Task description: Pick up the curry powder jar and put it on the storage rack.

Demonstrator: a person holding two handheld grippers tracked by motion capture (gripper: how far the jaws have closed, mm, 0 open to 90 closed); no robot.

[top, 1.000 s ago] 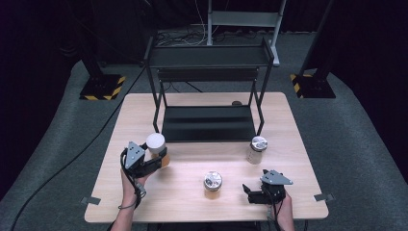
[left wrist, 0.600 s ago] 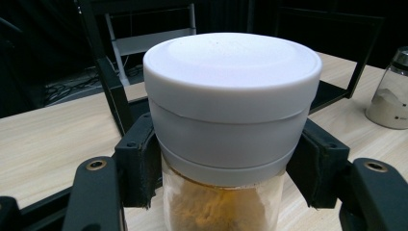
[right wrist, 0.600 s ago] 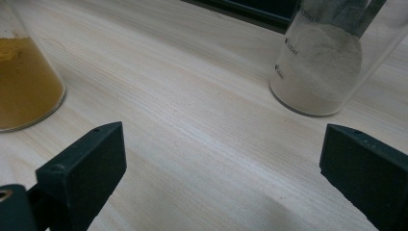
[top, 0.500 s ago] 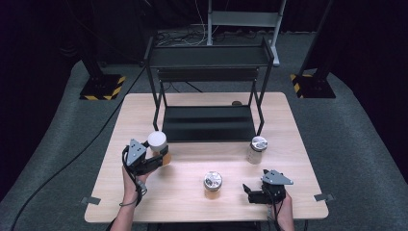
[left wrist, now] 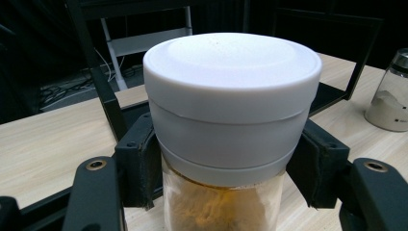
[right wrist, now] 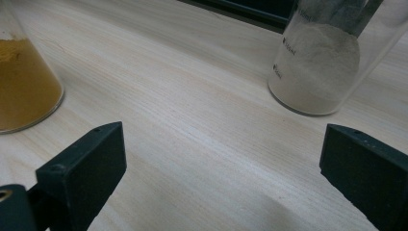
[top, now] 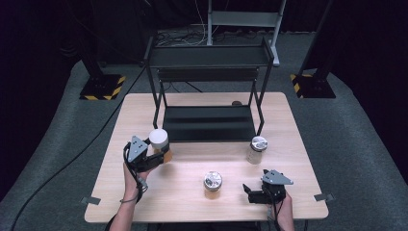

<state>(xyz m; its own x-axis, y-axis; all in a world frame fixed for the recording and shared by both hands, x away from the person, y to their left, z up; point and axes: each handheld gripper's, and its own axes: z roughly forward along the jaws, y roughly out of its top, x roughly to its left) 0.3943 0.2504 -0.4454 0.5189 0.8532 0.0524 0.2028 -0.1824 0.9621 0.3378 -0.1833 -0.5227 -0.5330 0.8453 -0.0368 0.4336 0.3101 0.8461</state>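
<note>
High view: the left gripper (top: 161,155) is clamped on the glass jar with a white lid and orange-brown powder (top: 159,143), held between its jaws just in front of the black metal rack (top: 208,122); the right gripper (top: 250,190) rests on the wooden bench (top: 293,159), jaws wide apart and holding nothing, the glass jar of white powder (top: 257,149) just beyond it.

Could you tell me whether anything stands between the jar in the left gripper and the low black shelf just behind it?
Nothing visible does. The left gripper is shut on the white-lidded jar, and the bare table runs from it to the low shelf. The rack's front post stands just beside that path, at the shelf's near left corner.
</note>
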